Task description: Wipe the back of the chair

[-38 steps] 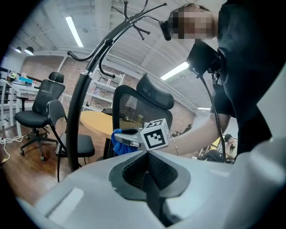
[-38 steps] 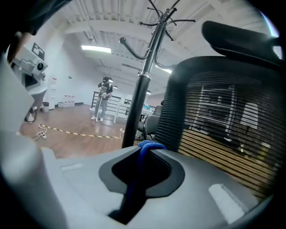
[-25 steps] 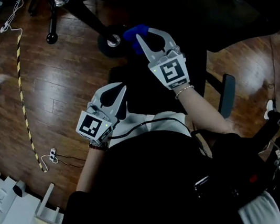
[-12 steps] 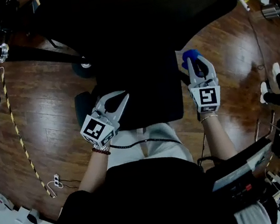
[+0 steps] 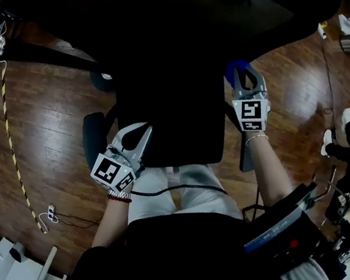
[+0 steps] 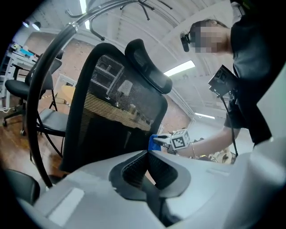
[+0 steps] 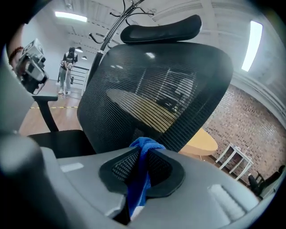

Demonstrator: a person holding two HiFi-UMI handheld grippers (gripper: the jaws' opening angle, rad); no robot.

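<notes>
- Head view: the black chair (image 5: 167, 51) fills the top and middle, its seat (image 5: 176, 126) lying between the two grippers.
- The left gripper (image 5: 142, 133) is at the seat's left edge, near the left armrest (image 5: 93, 133).
- The right gripper (image 5: 242, 75) is at the seat's right edge and holds a blue cloth (image 5: 236, 66) at its tips, just under the rim of the chair back.
- A wooden floor (image 5: 49, 144) lies around the chair, with a striped cord (image 5: 9, 130) on its left side.
- Left gripper view: the left gripper (image 6: 147, 153) is clenched, its pads meeting with nothing between them.
- It points at the mesh back (image 6: 111, 112), with the headrest (image 6: 147, 67) above.
- Past the back's right edge the right gripper (image 6: 166, 140) shows, and its cloth (image 6: 155, 139) lies at that edge low down.
- A person (image 6: 250, 67) stands at the right, and another chair (image 6: 27, 85) is at the far left.
- Right gripper view: the right gripper (image 7: 143, 152) is clamped on the cloth (image 7: 136, 188), which runs down between the pads and bunches above the tips.
- The bunch sits in front of the lower middle of the mesh back (image 7: 156, 89); I cannot tell whether it touches.
- The headrest (image 7: 161, 29) is above, the left gripper (image 7: 29, 67) is at the upper left, and a round table (image 7: 201, 141) stands behind the chair.
</notes>
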